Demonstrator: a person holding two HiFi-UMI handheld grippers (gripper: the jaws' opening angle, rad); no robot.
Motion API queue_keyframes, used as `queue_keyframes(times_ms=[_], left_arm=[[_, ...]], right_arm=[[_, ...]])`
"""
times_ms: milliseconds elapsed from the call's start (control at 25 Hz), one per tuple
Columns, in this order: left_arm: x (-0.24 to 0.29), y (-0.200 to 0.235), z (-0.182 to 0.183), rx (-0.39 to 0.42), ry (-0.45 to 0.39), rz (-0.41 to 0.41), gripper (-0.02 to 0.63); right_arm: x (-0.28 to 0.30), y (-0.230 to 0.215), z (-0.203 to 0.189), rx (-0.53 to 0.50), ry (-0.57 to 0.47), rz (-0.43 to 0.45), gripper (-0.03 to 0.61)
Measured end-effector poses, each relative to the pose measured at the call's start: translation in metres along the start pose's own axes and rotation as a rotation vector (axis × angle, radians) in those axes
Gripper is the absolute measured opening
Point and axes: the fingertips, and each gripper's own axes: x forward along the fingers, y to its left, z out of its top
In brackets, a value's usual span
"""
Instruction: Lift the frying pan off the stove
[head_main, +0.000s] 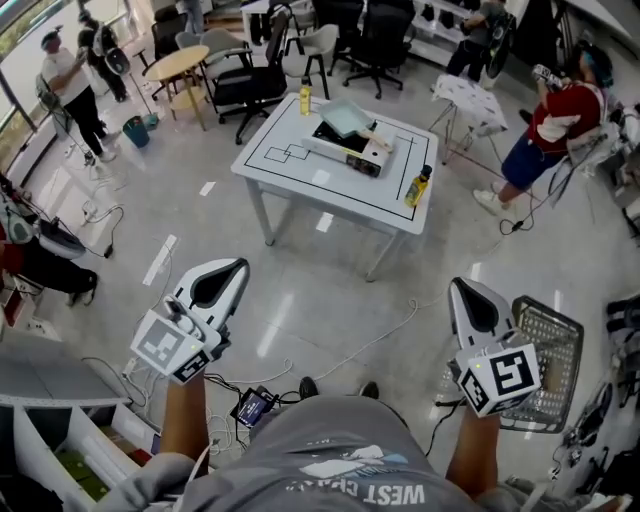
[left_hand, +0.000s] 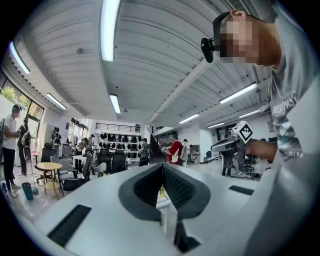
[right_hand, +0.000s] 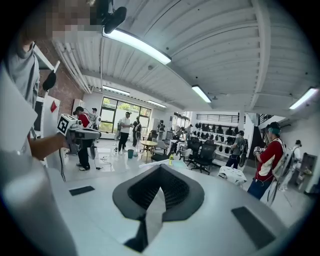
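Floor (head_main: 330, 290) is separating the person (head_main: 340, 460) from the surface (head_main: 290, 165), where the frying pan (head_main: 347, 118) is sitting on the stove (head_main: 350, 150) toward the far edge, so the left hand-held gripper (head_main: 236, 268) and right hand-held gripper (head_main: 462, 288) are hanging closed and empty.

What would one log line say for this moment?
task: not started | left claw: shut, empty | right claw: shut, empty | pan: on stove, untouched
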Motion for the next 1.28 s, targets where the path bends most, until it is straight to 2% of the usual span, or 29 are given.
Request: queue_keyframes(times_ms=[360,640,880,1280], left_arm=[[0.002,0.012,-0.009,-0.022,-0.005,-0.017,-0.002],[0.028,0.017,-0.023,-0.045,0.020,-0.004,-0.002],[0.061,0.026,-0.025,-0.034,0.050,0.080,-0.002],[0.132,0.031,-0.011,0.003,0.072,0.210,-0.002]], right_arm=[[0.012,0.004,0.015,0.034,-0.049,-0.005,0.011],[0.038,-0.023,0.007,0.056,-0.047,0.011,0.011],[0.082,-0.062,-0.004,0.094,-0.066,0.083,0.011],[0.153,-0.147,0.003,0.069,-0.110,0.201,0.011]])
